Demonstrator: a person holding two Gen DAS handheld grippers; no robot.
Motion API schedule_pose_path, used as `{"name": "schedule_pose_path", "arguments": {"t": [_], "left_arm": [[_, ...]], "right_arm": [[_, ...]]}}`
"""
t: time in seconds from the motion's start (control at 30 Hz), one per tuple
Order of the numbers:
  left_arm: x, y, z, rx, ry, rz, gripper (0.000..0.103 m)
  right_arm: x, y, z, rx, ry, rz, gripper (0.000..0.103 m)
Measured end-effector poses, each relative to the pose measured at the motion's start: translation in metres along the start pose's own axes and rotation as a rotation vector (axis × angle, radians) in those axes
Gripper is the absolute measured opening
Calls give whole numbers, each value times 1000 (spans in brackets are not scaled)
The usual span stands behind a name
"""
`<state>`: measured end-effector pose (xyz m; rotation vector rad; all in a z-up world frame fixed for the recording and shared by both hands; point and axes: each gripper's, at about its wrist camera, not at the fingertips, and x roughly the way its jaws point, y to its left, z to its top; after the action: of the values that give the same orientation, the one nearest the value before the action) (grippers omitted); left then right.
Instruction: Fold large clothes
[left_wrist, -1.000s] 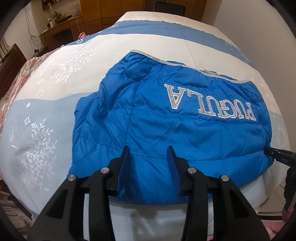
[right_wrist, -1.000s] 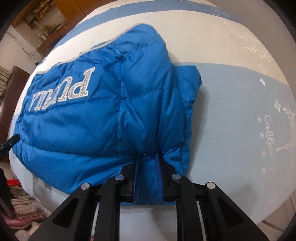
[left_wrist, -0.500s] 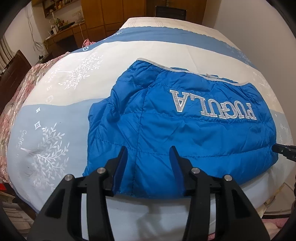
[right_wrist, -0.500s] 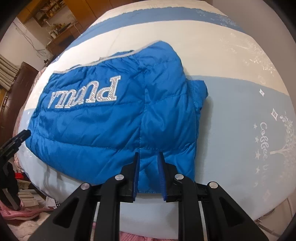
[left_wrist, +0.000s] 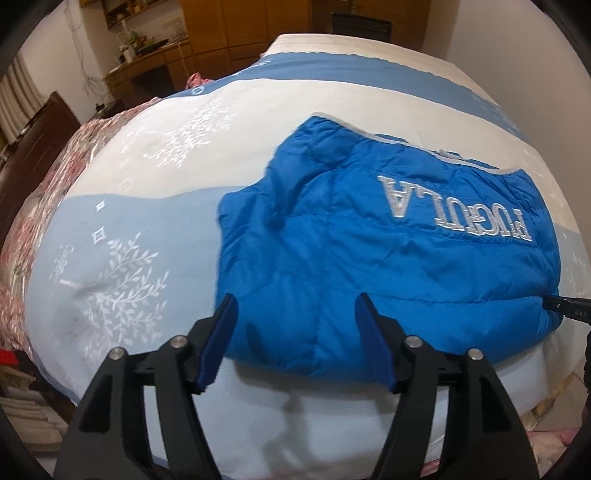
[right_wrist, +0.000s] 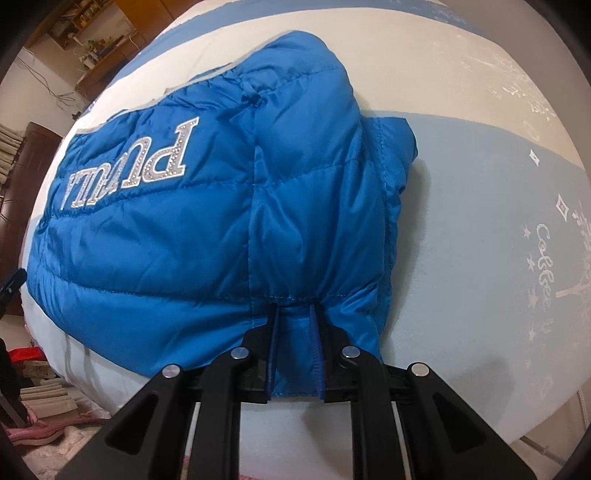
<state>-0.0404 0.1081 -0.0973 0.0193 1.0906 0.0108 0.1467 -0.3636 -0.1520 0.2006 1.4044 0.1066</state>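
Note:
A blue puffer jacket (left_wrist: 388, 251) with silver lettering lies folded on the bed, its hem at the near edge. My left gripper (left_wrist: 297, 299) hovers just above the jacket's near left corner; its jaws are opening and stand wide, the pads off the fabric. In the right wrist view the same jacket (right_wrist: 207, 229) fills the middle. My right gripper (right_wrist: 294, 308) is closing on a fold of the hem at the near right corner, pads pressing the fabric. Its tip (left_wrist: 569, 308) shows at the right edge of the left wrist view.
The bed (left_wrist: 122, 229) carries a blue and white cover with leaf prints. A pink floral quilt (left_wrist: 33, 206) lies at its left side. Wooden cabinets (left_wrist: 236, 33) and a desk stand beyond the far end. A wall (left_wrist: 517, 44) runs along the right.
The left gripper's jaws have spread wide, let go of the hem, and drawn back and up. The right gripper keeps its hold on the hem and has moved closer to the jacket.

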Motion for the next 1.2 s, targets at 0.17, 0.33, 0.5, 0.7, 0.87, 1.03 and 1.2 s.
{"name": "schedule_pose_path", "arguments": {"t": [0.17,0.33,0.5,0.7,0.87,1.03,1.2], "left_arm": [[3,20,-7,-59,22,-11,73],[9,33,-13,-119,37,-54,74],[18,38,-16,-154,48,-94,76],[29,46,-17,-186,60,-134,77],[36,53,-19,-213,57,-169,80],[47,64,-19,-259,70,-229,82],[60,72,-14,-321,79,-300,82]], "right_arm": [[1,-5,0,-14,9,-3,15],[4,0,6,-23,25,-14,15],[7,11,11,-34,40,-38,15],[10,18,15,-40,51,-63,15],[12,21,14,-38,53,-75,15],[12,23,15,-27,50,-70,15],[12,21,14,-20,44,-69,15]]}}
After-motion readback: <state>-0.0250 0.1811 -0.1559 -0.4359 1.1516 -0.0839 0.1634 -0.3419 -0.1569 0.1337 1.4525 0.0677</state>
